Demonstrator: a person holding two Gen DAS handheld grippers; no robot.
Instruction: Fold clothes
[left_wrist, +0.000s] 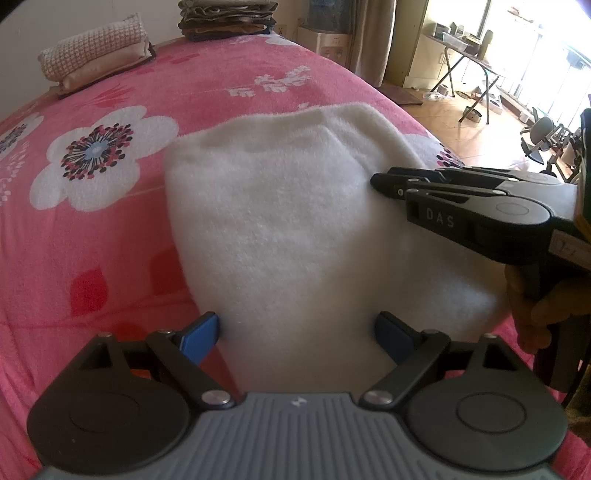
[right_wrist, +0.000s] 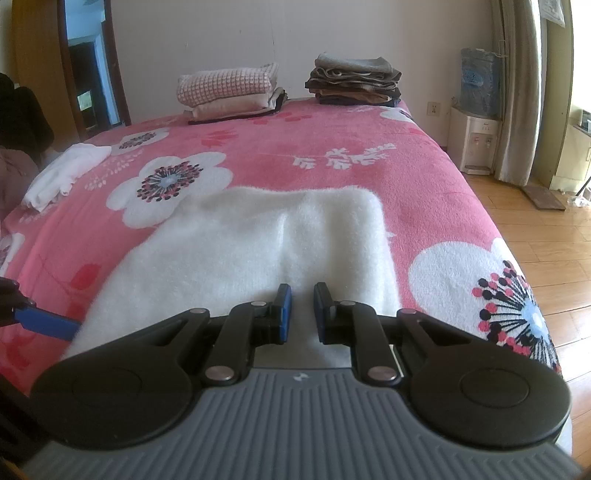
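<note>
Both gripper (left_wrist: 297, 338) bodies hide the sweater's (left_wrist: 280, 206) near edge.

My left gripper (left_wrist: 297, 338) stands wide over the near end of the white sweater (left_wrist: 280, 206), with open blanket (left_wrist: 110, 258) to its left. On its right, my right gripper (left_wrist: 391, 184) reaches across over the sweater's edge and blocks that side. Ahead of my right gripper (right_wrist: 302, 310), past the sweater's (right_wrist: 258, 236) far edge, the pink blanket (right_wrist: 314, 155) lies bare up to two folded stacks by the wall: the checked stack (right_wrist: 229, 92) and the dark stack (right_wrist: 354, 81). A loose white garment (right_wrist: 62, 173) sits at the bed's left edge. To the right, the bed drops to wooden floor (right_wrist: 535, 229).
</note>
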